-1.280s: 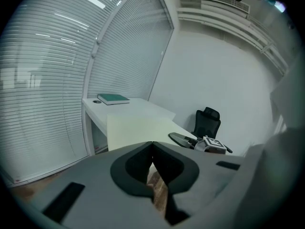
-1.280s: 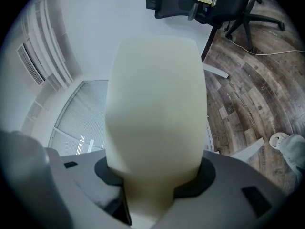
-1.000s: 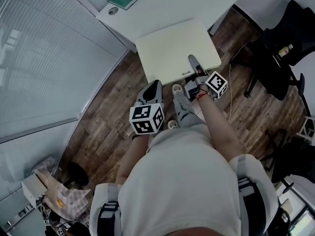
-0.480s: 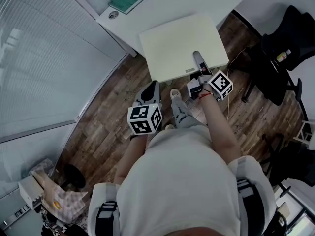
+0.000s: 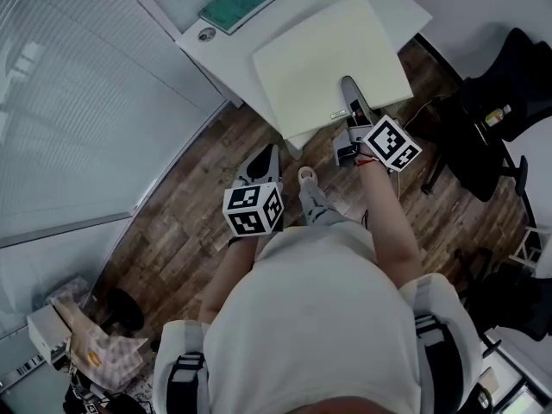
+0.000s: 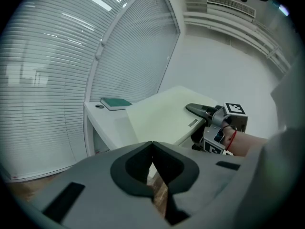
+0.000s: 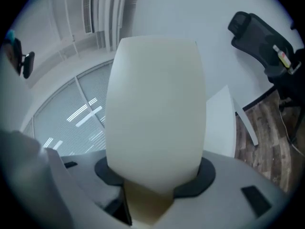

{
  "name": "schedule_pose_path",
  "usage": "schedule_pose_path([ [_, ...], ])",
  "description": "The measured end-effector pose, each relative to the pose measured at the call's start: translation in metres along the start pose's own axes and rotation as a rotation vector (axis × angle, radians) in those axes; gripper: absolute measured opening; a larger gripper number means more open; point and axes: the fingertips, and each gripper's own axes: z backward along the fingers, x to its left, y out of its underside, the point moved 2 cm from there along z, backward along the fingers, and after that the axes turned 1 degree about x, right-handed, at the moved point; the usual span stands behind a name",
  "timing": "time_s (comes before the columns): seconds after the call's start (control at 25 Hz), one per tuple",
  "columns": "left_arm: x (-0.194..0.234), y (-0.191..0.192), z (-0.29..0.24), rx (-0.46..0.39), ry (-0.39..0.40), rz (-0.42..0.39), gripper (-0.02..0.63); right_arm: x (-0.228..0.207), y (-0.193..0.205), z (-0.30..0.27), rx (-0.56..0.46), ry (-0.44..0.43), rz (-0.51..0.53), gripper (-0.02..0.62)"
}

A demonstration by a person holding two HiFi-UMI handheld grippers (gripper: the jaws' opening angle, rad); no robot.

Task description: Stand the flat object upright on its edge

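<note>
Flat object: cream flat board (image 5: 332,63), rectangular, with a small label strip (image 5: 338,115) by its near edge. It is held over the near edge of the white desk (image 5: 285,15), and its near corner juts past that edge above the wood floor (image 5: 190,214). In the left gripper view the board (image 6: 162,116) slopes, its gripped side higher. Whether its far edge touches the desk: cannot tell.

Right gripper (image 5: 348,89): clamped on the board's near edge, close to its right corner. One jaw lies on top of the face. The right gripper view shows the board (image 7: 155,104) wedged between both jaws and filling the middle of the frame. Marker cube (image 5: 392,142) sits behind the jaws. Red cord (image 5: 366,162) on the wrist.

Left gripper (image 5: 269,152): jaws together with the tips meeting, nothing between them. It is well apart from the board, low by the person's front above the floor, with its marker cube (image 5: 255,210) facing up.

Desk: green book (image 5: 239,3) by the left edge toward the far end. A small round disc (image 5: 206,34) lies just beside it, nearer the near left corner.

Surroundings: slatted blinds (image 5: 69,102) to the left, a black office chair (image 5: 509,84) to the right, and the person's shoe (image 5: 308,177) on the floor between the two grippers.
</note>
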Motion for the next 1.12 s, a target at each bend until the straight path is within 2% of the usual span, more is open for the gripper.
schedule_pose_path([
  [0.32, 0.011, -0.019, -0.016, -0.027, -0.045, 0.036, 0.020, 0.033, -0.019, -0.038, 0.050, 0.032, 0.335, 0.254],
  [0.76, 0.030, -0.037, -0.031, -0.047, -0.105, 0.078, 0.020, 0.065, -0.029, -0.084, 0.067, 0.031, 0.625, 0.255],
  [1.12, 0.038, -0.047, -0.044, -0.050, -0.138, 0.082, 0.020, 0.072, -0.018, -0.116, 0.102, 0.028, 0.805, 0.255],
])
